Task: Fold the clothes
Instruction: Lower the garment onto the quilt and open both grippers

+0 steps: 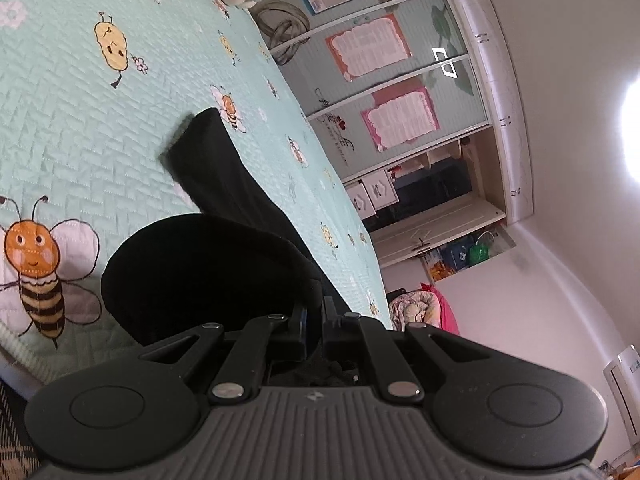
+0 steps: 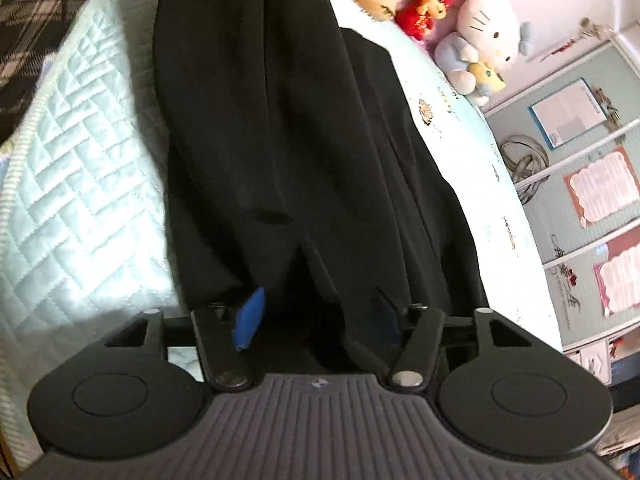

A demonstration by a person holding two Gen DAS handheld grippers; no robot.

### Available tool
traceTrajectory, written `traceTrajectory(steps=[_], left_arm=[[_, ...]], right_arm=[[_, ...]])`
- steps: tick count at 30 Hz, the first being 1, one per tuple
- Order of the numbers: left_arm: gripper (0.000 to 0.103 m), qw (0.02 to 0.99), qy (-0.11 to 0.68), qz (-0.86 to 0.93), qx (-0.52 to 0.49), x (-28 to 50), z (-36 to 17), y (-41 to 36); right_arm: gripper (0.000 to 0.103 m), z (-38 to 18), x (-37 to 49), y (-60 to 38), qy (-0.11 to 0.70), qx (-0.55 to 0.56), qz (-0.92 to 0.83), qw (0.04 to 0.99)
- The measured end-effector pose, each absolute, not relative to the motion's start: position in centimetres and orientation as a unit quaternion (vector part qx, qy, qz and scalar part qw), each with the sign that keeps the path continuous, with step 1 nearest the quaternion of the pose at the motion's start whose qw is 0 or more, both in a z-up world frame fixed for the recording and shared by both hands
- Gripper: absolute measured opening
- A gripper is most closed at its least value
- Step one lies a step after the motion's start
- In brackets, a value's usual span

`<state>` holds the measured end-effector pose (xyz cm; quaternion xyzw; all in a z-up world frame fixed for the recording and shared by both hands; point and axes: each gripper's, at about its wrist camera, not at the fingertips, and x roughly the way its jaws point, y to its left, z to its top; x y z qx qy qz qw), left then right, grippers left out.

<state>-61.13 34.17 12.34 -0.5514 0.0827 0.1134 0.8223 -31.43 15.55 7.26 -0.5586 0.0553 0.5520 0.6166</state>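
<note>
Black, soft fabric of a dark garment bunches right at the left gripper, whose jaws are pressed together on a fold of it. From there the cloth trails away across a mint-green quilted bedspread printed with cartoon bees. On the right wrist view the same black garment drapes between the spread blue-padded fingers of the right gripper, jaws apart. Plush toys sit at the bed's far edge, near a wardrobe with paper sheets.
</note>
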Motion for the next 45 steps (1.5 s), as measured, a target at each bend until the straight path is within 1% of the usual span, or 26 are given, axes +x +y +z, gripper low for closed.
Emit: traceTrajectory(steps=[1,2,3,4,5,6,7,13,15,17,19,21,24,25,27,28,29,30,31,32,34,37,41,45], left_arm=[[0.004,0.822,0.083,0.114,-0.552,-61.2,12.3,34.2],[0.004,0.822,0.083,0.114,-0.552,-61.2,12.2,34.2],[0.004,0.821,0.083,0.115,-0.553,-61.3,12.2,34.2],[0.004,0.821,0.084,0.115,-0.553,-61.4,12.1,34.2],[0.004,0.820,0.084,0.116,-0.554,-61.4,12.1,34.2],[0.004,0.820,0.084,0.116,-0.554,-61.5,12.1,34.2],[0.004,0.820,0.084,0.116,-0.555,-61.5,12.0,34.2],[0.004,0.808,0.090,0.108,-0.572,-62.5,12.0,34.2],[0.004,0.805,0.094,0.108,-0.575,-62.2,12.3,34.5],[0.004,0.803,0.100,0.115,-0.576,-61.4,12.6,35.2],[0.004,0.800,0.108,0.133,-0.576,-59.9,12.6,36.8],[0.005,0.793,0.097,0.158,-0.580,-57.9,11.7,39.5],[0.007,0.775,0.077,0.223,-0.587,-55.8,9.8,43.1],[0.010,0.771,0.071,0.233,-0.588,-55.6,9.4,43.4],[0.019,0.769,0.058,0.233,-0.593,-55.9,8.9,43.3],[0.029,0.771,0.057,0.228,-0.592,-56.2,8.7,42.9],[0.036,0.777,0.061,0.219,-0.587,-56.7,8.5,42.3],[0.038,0.782,0.070,0.217,-0.580,-57.2,8.4,41.6],[0.038,0.786,0.082,0.216,-0.574,-57.6,8.1,41.0],[0.038,0.788,0.093,0.213,-0.570,-58.1,7.8,40.2],[0.038,0.790,0.114,0.207,-0.565,-58.8,7.0,38.7],[0.041,0.787,0.137,0.193,-0.570,-58.8,5.9,36.5],[0.041,0.777,0.176,0.169,-0.580,-56.8,4.1,33.9],[0.045,0.773,0.205,0.156,-0.580,-54.2,3.0,33.0]], right_arm=[[0.063,7.2,-31.2,15.7,0.076,-0.558,0.558,0.610],[0.058,7.2,-31.1,15.9,0.096,-0.558,0.563,0.602],[0.042,7.2,-30.9,16.0,0.117,-0.557,0.567,0.595],[0.030,7.4,-30.6,16.2,0.132,-0.550,0.566,0.600],[0.016,7.5,-30.4,16.3,0.146,-0.543,0.565,0.604],[0.002,7.8,-30.6,16.0,0.135,-0.539,0.561,0.613],[0.003,8.1,-31.0,15.5,0.116,-0.538,0.555,0.624],[0.002,15.9,-32.5,9.9,0.018,-0.433,0.489,0.757],[0.002,18.6,-32.0,8.3,0.006,-0.402,0.473,0.784],[0.002,20.2,-31.0,8.1,0.009,-0.393,0.465,0.793],[0.002,20.4,-29.2,9.3,0.034,-0.382,0.475,0.792],[0.002,20.1,-27.2,10.7,0.064,-0.372,0.485,0.789],[0.004,16.9,-25.4,15.2,0.088,-0.383,0.456,0.798],[0.004,15.5,-25.1,17.2,0.099,-0.395,0.444,0.798],[0.017,13.4,-25.1,19.8,0.111,-0.419,0.424,0.795],[0.019,13.3,-25.5,19.7,0.106,-0.406,0.433,0.798],[0.027,13.3,-26.0,19.7,0.101,-0.392,0.442,0.801],[0.043,13.2,-26.5,19.6,0.095,-0.378,0.450,0.803],[0.049,13.0,-27.1,18.6,0.086,-0.366,0.457,0.806],[0.051,12.8,-27.7,17.7,0.078,-0.357,0.460,0.809],[0.051,12.6,-28.7,15.8,0.079,-0.336,0.467,0.814],[0.051,12.3,-29.3,12.6,0.107,-0.280,0.474,0.828],[0.052,11.0,-28.5,7.2,0.200,-0.193,0.463,0.841],[0.052,9.9,-26.3,1.7,0.261,-0.146,0.410,0.862]])
